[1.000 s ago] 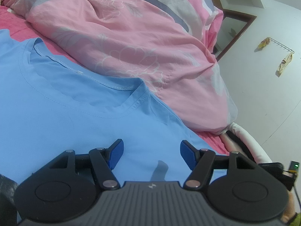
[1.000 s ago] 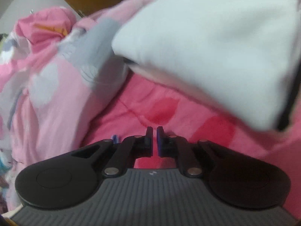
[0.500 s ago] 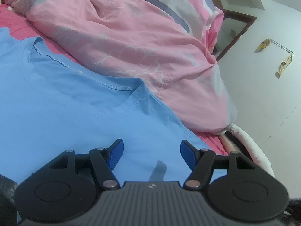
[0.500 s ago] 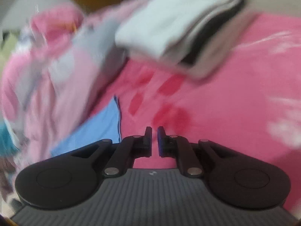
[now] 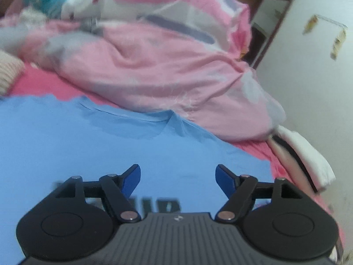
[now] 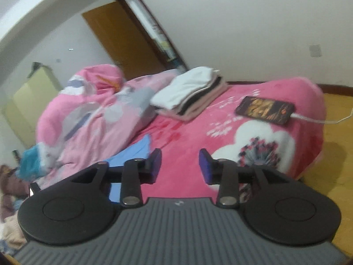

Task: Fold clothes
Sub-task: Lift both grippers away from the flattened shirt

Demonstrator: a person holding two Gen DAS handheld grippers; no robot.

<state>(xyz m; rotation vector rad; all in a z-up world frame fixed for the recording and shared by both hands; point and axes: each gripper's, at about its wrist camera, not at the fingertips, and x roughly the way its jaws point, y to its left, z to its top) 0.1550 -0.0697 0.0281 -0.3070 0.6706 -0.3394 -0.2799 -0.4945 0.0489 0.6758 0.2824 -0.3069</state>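
Note:
A light blue T-shirt (image 5: 92,145) lies flat on the pink bed, collar toward the quilt, with dark print showing near my left gripper's body. My left gripper (image 5: 177,177) hovers open above the shirt's chest, nothing between its blue pads. In the right wrist view only a corner of the blue T-shirt (image 6: 134,152) shows at the left. My right gripper (image 6: 179,165) is open over the pink blanket (image 6: 189,145), holding nothing. A stack of folded clothes (image 6: 189,95), white on top, rests farther back on the bed.
A crumpled pink and grey quilt (image 5: 158,70) is heaped behind the shirt. A phone (image 6: 264,110) with a white cable lies on the blanket at right. The bed's edge drops to a yellow floor (image 6: 335,154). A wooden door (image 6: 123,37) stands behind.
My right gripper pulled back from the folded stack and its jaws went from shut to open. My left gripper drew back and lifted a little over the blue shirt, staying open.

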